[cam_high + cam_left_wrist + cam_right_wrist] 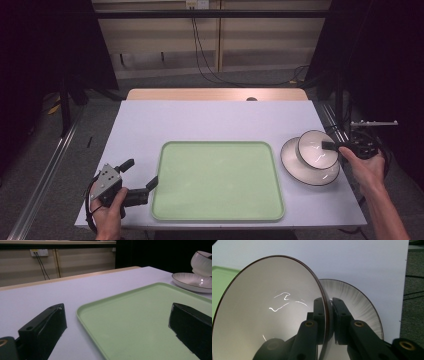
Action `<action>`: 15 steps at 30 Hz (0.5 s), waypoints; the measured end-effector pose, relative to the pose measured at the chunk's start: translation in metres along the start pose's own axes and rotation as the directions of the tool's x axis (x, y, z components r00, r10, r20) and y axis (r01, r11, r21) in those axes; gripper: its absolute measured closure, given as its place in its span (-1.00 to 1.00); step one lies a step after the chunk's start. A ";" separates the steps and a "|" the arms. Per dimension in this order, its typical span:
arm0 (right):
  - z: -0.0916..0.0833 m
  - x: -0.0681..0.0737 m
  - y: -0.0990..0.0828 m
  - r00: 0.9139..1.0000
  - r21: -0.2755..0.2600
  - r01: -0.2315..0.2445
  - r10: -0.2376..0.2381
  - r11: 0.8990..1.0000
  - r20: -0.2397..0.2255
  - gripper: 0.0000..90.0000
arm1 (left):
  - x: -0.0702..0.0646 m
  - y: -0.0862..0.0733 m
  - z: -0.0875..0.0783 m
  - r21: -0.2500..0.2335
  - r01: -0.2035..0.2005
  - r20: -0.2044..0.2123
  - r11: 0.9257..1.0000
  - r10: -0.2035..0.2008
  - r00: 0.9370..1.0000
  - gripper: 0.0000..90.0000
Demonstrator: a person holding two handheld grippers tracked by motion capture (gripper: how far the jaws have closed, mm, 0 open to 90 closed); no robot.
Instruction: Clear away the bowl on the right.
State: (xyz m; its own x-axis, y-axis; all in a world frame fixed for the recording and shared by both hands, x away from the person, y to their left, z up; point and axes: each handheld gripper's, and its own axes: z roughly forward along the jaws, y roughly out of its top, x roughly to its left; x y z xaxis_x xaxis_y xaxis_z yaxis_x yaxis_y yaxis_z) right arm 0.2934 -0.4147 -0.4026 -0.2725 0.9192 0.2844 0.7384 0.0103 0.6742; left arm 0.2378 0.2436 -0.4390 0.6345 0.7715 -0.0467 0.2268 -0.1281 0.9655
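A white bowl (316, 149) with a dark rim is held tilted above a white plate (291, 159) at the table's right side. My right gripper (332, 146) is shut on the bowl's rim, one jaw inside and one outside, as the right gripper view shows at the bowl (267, 315) and plate (357, 300). My left gripper (141, 176) stands open at the table's front left, its jaws straddling the left edge of a pale green tray (218, 180). In the left gripper view the tray (140, 315) lies bare ahead, with the bowl (202, 263) and plate (191, 282) far right.
The white table (210, 120) has a wooden strip along its far edge. Cables hang on the wall behind. Dark curtains stand at both sides, and metal rails run along the floor at left and right.
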 end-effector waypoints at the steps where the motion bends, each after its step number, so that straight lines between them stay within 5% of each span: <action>1: -0.001 0.003 0.002 1.000 -0.007 0.014 -0.014 1.000 -0.002 0.85 | 0.000 0.000 0.000 -0.001 0.002 -0.001 1.000 -0.002 1.000 -0.97; 15: -0.005 0.022 0.014 0.997 -0.028 0.051 -0.053 0.998 -0.062 0.85 | 0.001 0.000 0.002 0.004 0.003 0.000 1.000 -0.003 1.000 -0.97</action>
State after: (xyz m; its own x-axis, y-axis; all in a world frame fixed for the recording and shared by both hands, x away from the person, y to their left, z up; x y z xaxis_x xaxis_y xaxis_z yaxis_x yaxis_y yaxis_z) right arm 0.2952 -0.3962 -0.3834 -0.3489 0.8912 0.2898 0.7058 0.0464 0.7069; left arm 0.2397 0.2437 -0.4397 0.6342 0.7716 -0.0493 0.2314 -0.1286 0.9643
